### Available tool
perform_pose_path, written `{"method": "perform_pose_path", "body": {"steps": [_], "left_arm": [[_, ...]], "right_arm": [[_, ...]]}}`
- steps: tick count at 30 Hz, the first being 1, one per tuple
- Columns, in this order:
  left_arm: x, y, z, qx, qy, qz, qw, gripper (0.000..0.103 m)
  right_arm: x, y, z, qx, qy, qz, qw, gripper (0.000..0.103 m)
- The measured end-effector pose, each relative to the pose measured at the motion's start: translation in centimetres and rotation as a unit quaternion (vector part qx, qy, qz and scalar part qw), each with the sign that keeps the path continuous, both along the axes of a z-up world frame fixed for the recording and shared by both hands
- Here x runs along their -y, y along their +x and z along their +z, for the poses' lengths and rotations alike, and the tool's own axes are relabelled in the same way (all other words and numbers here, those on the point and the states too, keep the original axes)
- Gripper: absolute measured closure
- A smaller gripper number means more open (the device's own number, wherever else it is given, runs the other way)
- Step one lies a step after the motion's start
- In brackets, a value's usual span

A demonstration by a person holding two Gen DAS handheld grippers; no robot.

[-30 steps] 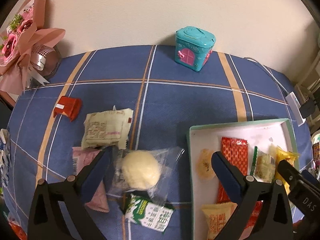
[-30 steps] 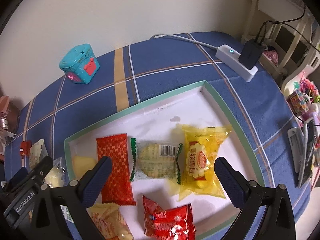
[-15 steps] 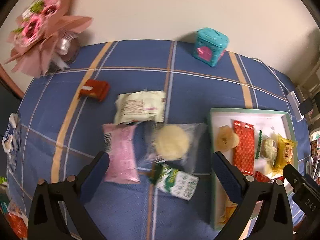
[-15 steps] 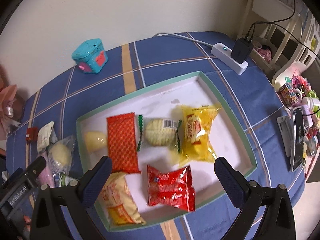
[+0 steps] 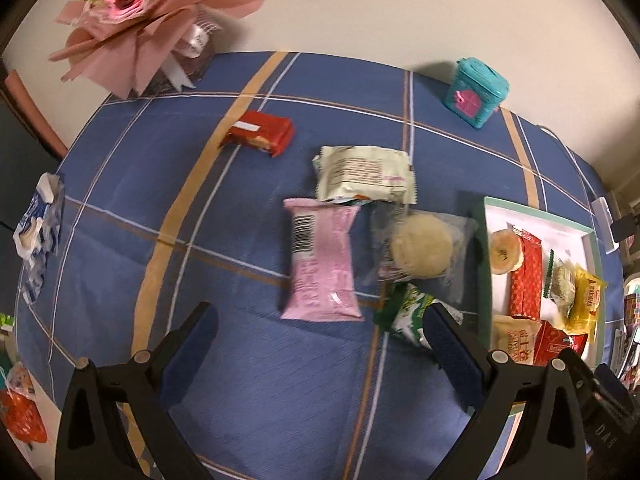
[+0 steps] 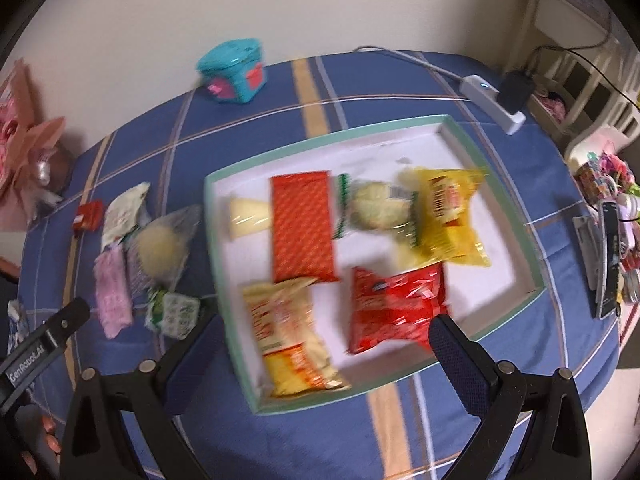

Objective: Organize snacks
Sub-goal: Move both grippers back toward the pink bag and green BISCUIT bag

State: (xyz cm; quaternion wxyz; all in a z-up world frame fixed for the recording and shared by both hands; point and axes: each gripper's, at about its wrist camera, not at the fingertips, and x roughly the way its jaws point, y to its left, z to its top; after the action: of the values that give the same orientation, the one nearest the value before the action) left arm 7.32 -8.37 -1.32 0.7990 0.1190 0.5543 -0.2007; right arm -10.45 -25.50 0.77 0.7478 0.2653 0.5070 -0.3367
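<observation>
Overhead, a blue plaid tablecloth (image 5: 248, 392) carries a white tray with a green rim (image 6: 404, 148) holding 6 wrapped snacks, among them an orange-red packet (image 6: 302, 226) and a yellow packet (image 6: 450, 216). Just left of the tray lie loose snacks: a pink packet (image 5: 322, 266), a clear-wrapped round pastry (image 5: 422, 246), a cream packet (image 5: 366, 174) and a small red bar (image 5: 260, 134). Both the left gripper (image 5: 320, 346) and right gripper (image 6: 320, 350) hover spread wide and empty.

Pink bouquet (image 5: 136, 12), teal toy house (image 5: 476, 92) (against wall), power strip (image 6: 490, 100).
</observation>
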Motion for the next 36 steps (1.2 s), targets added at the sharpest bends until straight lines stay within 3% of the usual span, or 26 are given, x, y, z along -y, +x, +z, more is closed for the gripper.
{"method": "perform_pose_path", "body": {"steps": [15,36], "left_arm": [[-4.4,2.0,-0.3,-0.007,0.001,0.042,0.9991,0.001],[-3.2,5.1,-3.5,-0.043,0.003,0.063,0.9971,0.001]], "right_arm": [[-6.3,5.5,-0.7,0.006,0.016,0.074,0.997,0.000],[-6.9,10.4,-4.6,0.007,0.043,0.080,0.996,0.001]]}}
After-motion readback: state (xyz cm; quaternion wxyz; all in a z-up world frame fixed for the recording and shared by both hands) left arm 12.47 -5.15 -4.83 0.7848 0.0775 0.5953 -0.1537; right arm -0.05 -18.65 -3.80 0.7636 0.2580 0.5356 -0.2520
